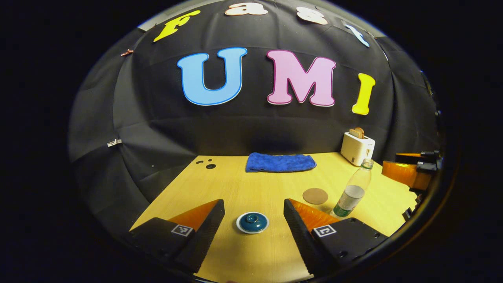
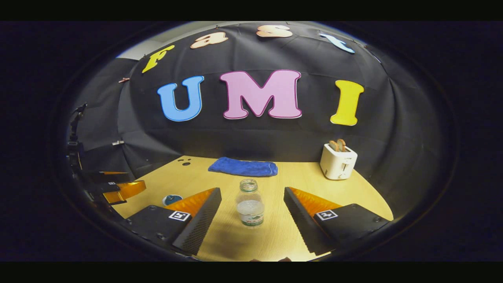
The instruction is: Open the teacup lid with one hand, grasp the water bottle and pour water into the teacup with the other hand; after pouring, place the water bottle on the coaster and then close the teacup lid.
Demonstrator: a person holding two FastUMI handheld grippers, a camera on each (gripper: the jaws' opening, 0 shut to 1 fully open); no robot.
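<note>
A teacup with a dark blue lid and white rim sits on the wooden table, between and just beyond the fingers of my open left gripper. A round brown coaster lies to its right. Right of the coaster stands a clear water bottle, partly filled, without a cap. In the right gripper view the bottle stands upright between the wide-apart fingers of my open right gripper, untouched. The lidded teacup peeks out behind that gripper's left finger. The right gripper shows at the far right of the left gripper view.
A folded blue towel lies at the back of the table. A white toaster with bread slices stands at the back right. Small holes mark the tabletop's back left corner. The left gripper shows at the right gripper view's left edge.
</note>
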